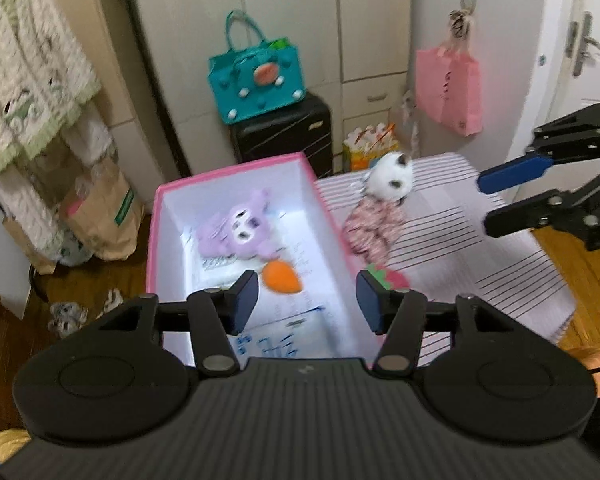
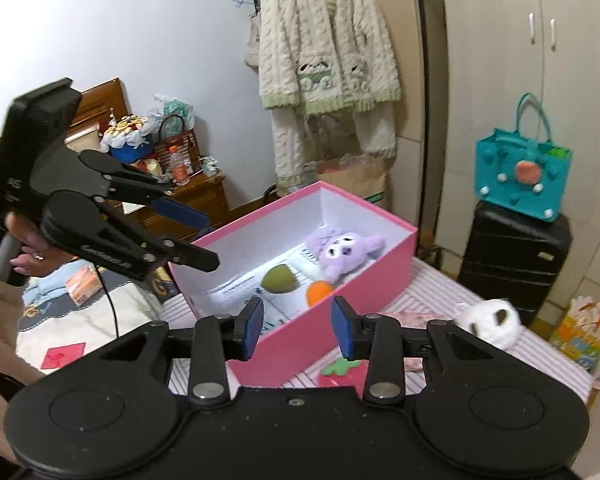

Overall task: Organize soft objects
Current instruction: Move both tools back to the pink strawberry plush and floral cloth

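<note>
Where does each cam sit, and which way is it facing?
Left wrist: on the left hand-held gripper, looking down into the pink box; its own open fingers show, and the right hand-held gripper at the right edge.
Right wrist: on the right hand-held gripper, facing the box from its other side; the left one shows on the left.
Shared: box, purple plush, teal bag.

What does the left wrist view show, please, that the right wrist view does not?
Only the left wrist view shows the pink bag hanging by the door.

Only the right wrist view shows the green toy in the box and the bedside clutter.

Both show the pink box holding the purple plush and orange toy, the white plush and strawberry lying outside it, and the teal bag. Both hand-held grippers, left and right, are empty.
</note>
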A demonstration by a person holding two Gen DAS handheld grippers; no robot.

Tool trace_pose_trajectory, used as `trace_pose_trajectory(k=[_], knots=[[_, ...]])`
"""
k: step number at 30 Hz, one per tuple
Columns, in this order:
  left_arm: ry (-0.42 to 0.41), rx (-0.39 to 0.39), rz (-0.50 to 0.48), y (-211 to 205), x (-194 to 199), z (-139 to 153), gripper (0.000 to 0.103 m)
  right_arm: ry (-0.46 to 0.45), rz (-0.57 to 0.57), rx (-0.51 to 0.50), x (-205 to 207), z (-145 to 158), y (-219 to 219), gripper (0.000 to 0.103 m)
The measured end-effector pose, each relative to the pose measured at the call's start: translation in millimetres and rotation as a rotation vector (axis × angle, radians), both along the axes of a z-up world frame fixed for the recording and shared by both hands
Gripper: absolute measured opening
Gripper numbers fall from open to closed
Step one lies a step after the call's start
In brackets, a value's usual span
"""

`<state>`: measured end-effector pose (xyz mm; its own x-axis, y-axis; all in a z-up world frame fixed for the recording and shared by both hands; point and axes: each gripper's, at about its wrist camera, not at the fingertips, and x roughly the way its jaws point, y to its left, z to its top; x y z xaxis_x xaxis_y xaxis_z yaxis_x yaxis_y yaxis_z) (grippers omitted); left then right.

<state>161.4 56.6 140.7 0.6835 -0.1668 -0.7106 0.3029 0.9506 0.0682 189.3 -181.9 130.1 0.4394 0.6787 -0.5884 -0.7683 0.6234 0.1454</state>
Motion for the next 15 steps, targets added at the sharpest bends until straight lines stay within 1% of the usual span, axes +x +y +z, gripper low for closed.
trace_pose_trajectory(k=[4, 8, 10, 13, 15], knots=[[-0.024, -0.028, -0.035, -28, -4, 1, 0.056, -0.035, -0.025, 0.009, -3, 3, -18, 0.046], [-0.046, -0.106, -0.073, -52, -3, -8, 0.057, -0.060, -0.067, 0.034, 1, 3, -35, 0.048], [-0.069, -0.128, -0.087, -64, -3, -14, 0.057, -0.055, -0.081, 0.047, 6, 0, -43, 0.049], [-0.097, -0.120, -0.084, -82, -1, -25, 0.058, -0.057, -0.106, 0.054, 14, -5, -52, 0.051], [-0.098, -0.111, -0.081, -94, 4, -33, 0.058, -0.049, -0.119, 0.055, 21, -10, -57, 0.053]])
